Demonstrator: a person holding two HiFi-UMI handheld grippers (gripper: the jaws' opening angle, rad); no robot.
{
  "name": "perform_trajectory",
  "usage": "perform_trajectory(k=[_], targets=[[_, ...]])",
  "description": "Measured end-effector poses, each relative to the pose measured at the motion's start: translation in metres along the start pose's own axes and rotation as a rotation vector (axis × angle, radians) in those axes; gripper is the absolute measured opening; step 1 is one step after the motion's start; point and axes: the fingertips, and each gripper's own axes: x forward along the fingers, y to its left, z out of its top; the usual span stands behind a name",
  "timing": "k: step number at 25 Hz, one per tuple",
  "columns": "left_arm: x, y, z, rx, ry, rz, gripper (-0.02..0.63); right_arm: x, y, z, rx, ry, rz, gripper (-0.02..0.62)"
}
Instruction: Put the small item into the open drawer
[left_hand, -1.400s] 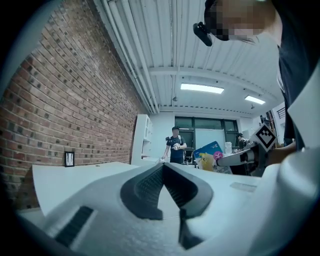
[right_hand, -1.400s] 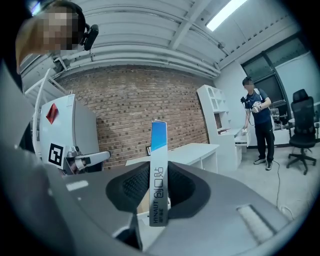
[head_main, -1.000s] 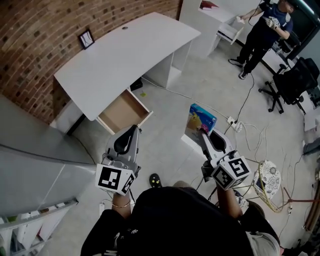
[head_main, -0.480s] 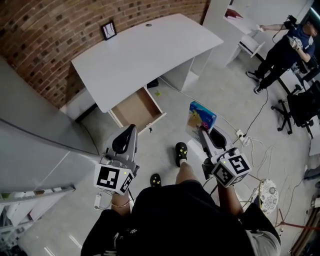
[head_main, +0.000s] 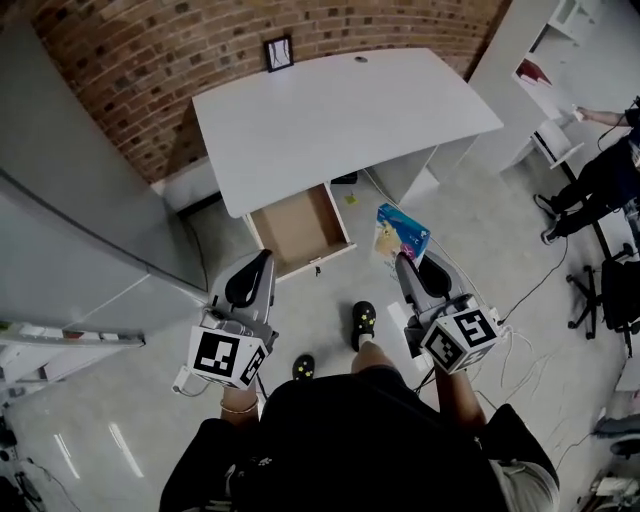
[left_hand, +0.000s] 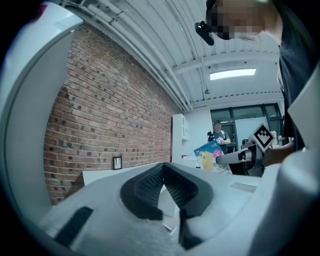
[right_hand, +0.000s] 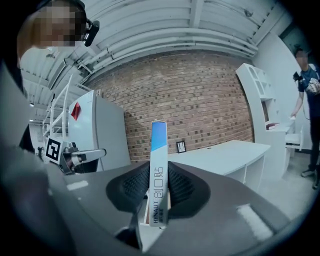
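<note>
In the head view the wooden drawer (head_main: 298, 228) stands pulled out from under the white desk (head_main: 330, 110), and nothing shows inside it. My right gripper (head_main: 402, 262) is shut on a flat colourful box (head_main: 400, 232) and holds it upright above the floor, right of the drawer. The right gripper view shows that box (right_hand: 158, 145) edge-on between the pads of the right gripper (right_hand: 159, 186). My left gripper (head_main: 262, 258) hovers just below the drawer's front. In its own view the left gripper (left_hand: 162, 172) has its jaws shut with nothing between them.
A tall grey cabinet (head_main: 70, 200) stands left of the desk. A small framed picture (head_main: 279, 52) leans on the brick wall. A white shelf unit (head_main: 560, 60) and another person (head_main: 610, 170) are at the far right. My black shoe (head_main: 364, 322) is on the floor near cables (head_main: 530, 290).
The desk and drawer have shifted right and nearer in the head view as I walk toward them. Both grippers keep their pose, and the box stays held.
</note>
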Motion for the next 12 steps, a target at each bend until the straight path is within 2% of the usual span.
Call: perform_trajectory(k=[12], targets=[[0.038, 0.019, 0.001, -0.009, -0.003, 0.149, -0.009, 0.063, -0.037, 0.007, -0.027, 0.048, 0.183, 0.095]])
